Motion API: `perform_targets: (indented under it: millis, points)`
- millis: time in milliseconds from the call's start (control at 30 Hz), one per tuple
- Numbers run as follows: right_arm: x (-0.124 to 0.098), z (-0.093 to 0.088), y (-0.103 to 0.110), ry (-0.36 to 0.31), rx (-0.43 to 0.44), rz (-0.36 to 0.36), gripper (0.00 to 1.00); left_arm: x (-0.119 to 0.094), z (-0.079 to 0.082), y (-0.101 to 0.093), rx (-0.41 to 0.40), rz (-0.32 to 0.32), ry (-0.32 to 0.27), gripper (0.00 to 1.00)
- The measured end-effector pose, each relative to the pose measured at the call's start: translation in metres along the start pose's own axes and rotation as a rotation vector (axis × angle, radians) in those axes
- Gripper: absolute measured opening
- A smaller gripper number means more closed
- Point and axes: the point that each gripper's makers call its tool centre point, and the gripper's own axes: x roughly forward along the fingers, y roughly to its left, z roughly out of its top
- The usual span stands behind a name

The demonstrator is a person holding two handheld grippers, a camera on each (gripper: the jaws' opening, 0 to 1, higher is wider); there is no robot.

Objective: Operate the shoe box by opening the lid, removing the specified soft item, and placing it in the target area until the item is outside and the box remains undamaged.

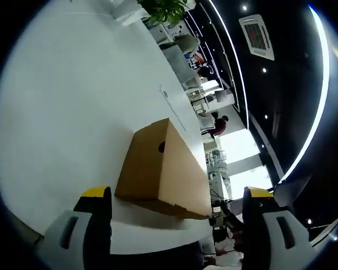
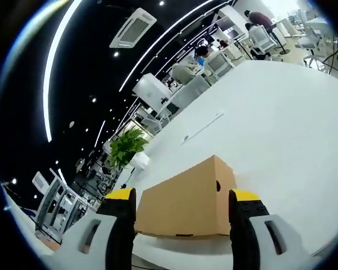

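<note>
A closed brown cardboard shoe box (image 1: pixel 160 171) lies on the white table (image 1: pixel 67 101), its lid down and a small round hole in one end. In the left gripper view my left gripper (image 1: pixel 177 222) stands open just short of the box, nothing between its yellow-tipped jaws. In the right gripper view the same shoe box (image 2: pixel 186 205) sits ahead of my right gripper (image 2: pixel 183 216), which is open with its jaws to either side of the box's near face, apart from it. The box's contents are hidden.
A potted green plant (image 2: pixel 127 146) stands at the table's far corner. Desks, chairs and seated people (image 2: pixel 259 19) fill the office beyond the table (image 2: pixel 281 112). A thin grey strip (image 2: pixel 203 126) runs across the tabletop behind the box.
</note>
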Motion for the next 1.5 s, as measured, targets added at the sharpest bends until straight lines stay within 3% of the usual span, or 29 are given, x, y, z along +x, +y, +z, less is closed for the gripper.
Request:
perform_targets:
  millis: [133, 300, 400, 500, 633, 700, 900, 1067, 1500]
  points:
    - [0.001, -0.002, -0.005, 0.006, 0.017, -0.006, 0.69, 0.003, -0.009, 0.0, 0.012, 0.014, 0.027, 0.99]
    - [0.004, -0.007, -0.014, 0.015, 0.038, -0.007, 0.65, 0.003, -0.009, 0.01, -0.004, 0.043, 0.014, 0.99]
    - [0.005, -0.009, -0.019, 0.0, 0.029, -0.011, 0.59, 0.003, -0.013, 0.015, -0.001, 0.066, 0.027, 0.99]
    - [0.005, -0.014, -0.024, 0.006, 0.032, -0.022, 0.6, 0.003, -0.015, 0.023, 0.011, 0.112, 0.021, 0.99]
    - [0.008, -0.022, -0.025, 0.023, 0.008, -0.03, 0.64, 0.004, -0.015, 0.025, 0.084, 0.147, -0.009, 0.99]
    - [0.01, -0.026, -0.025, 0.029, 0.011, -0.023, 0.65, 0.005, -0.013, 0.026, 0.111, 0.136, -0.016, 0.99]
    - [0.013, -0.031, -0.035, 0.017, 0.046, -0.023, 0.7, 0.009, -0.014, 0.024, 0.081, 0.122, -0.03, 0.99]
    - [0.012, -0.034, -0.035, 0.021, 0.048, -0.027, 0.7, 0.014, -0.02, 0.023, 0.095, 0.114, 0.014, 0.99]
    - [0.011, -0.042, -0.038, 0.018, 0.065, -0.022, 0.69, 0.014, -0.022, 0.034, 0.09, 0.133, 0.023, 0.98]
